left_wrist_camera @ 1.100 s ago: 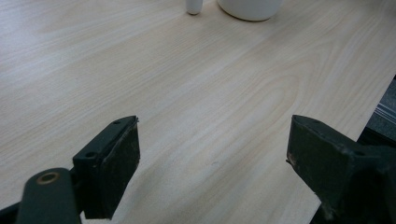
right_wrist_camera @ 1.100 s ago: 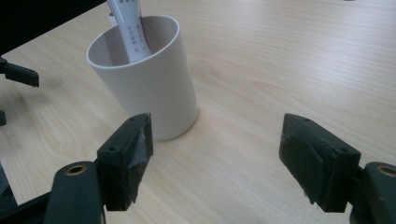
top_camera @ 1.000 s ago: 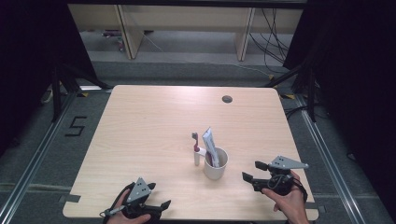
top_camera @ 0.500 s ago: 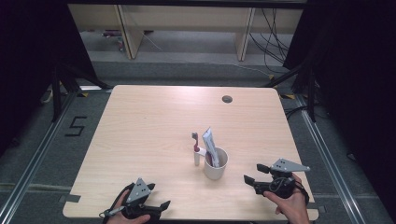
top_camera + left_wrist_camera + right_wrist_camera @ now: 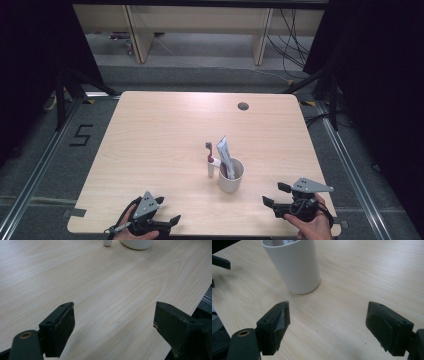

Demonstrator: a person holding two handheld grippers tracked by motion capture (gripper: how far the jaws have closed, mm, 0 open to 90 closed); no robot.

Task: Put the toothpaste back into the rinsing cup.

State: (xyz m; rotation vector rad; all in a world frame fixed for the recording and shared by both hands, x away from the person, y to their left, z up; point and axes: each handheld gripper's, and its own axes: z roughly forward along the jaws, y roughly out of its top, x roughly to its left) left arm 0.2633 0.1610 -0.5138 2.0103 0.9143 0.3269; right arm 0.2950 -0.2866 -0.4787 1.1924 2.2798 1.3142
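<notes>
Both tools, left (image 5: 167, 223) and right (image 5: 272, 204), gape empty near the cup (image 5: 231, 176).

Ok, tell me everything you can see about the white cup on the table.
The white cup is a plain, smooth, handleless tumbler that looks like plastic, tapering toward its base. It stands upright on the wooden table, right of centre toward the near edge. A toothpaste tube stands inside it; a toothbrush stands just left. Neither claw touches it.

The high view looks forward and down from above the near edge, taking in the whole surface (image 5: 165, 130). Both gripper views sit low near that edge (close to the wood) — each faces the white cup (image 5: 294, 265), shared with the high view.
</notes>
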